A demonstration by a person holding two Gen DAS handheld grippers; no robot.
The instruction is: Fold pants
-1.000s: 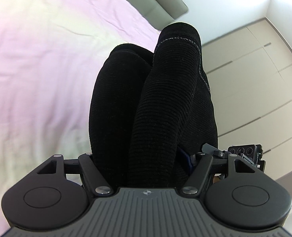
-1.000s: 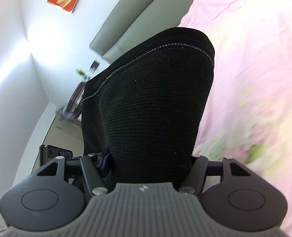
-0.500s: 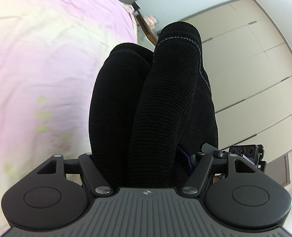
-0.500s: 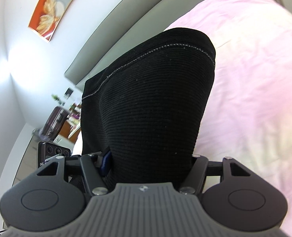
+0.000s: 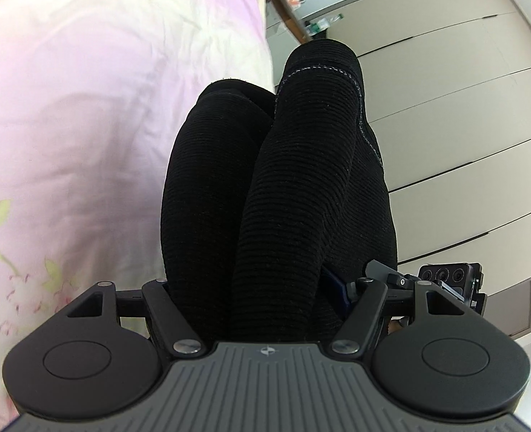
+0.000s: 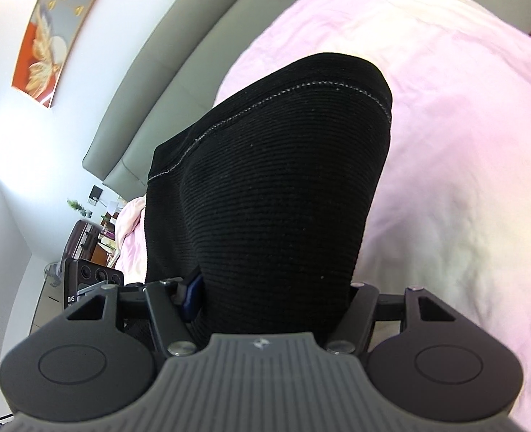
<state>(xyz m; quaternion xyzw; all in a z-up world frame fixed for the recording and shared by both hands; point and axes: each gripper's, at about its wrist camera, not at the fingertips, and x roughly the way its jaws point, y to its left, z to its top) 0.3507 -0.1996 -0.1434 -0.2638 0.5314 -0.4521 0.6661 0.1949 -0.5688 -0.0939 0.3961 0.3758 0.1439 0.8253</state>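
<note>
So over that last second both cameras swung a fair bit while the grip itself didn't budge: the left hand-held gripper (image 5: 265,288) was still clamped on a bunched double roll of the black pants (image 5: 276,187), and the right hand-held gripper (image 6: 272,288) was still pinched on its own wad of the pants (image 6: 272,187), stitched hem draped over the top. What changed was the background. The left view had slid off the pink bed (image 5: 85,108) toward the wardrobe doors (image 5: 445,108), and the right view had tipped so the bed (image 6: 445,144) and the grey headboard (image 6: 179,72) filled more of it. My guess is the pants were lifted clear of the bed and being carried or swung round to lay out, so no actual fold had landed yet.
</note>
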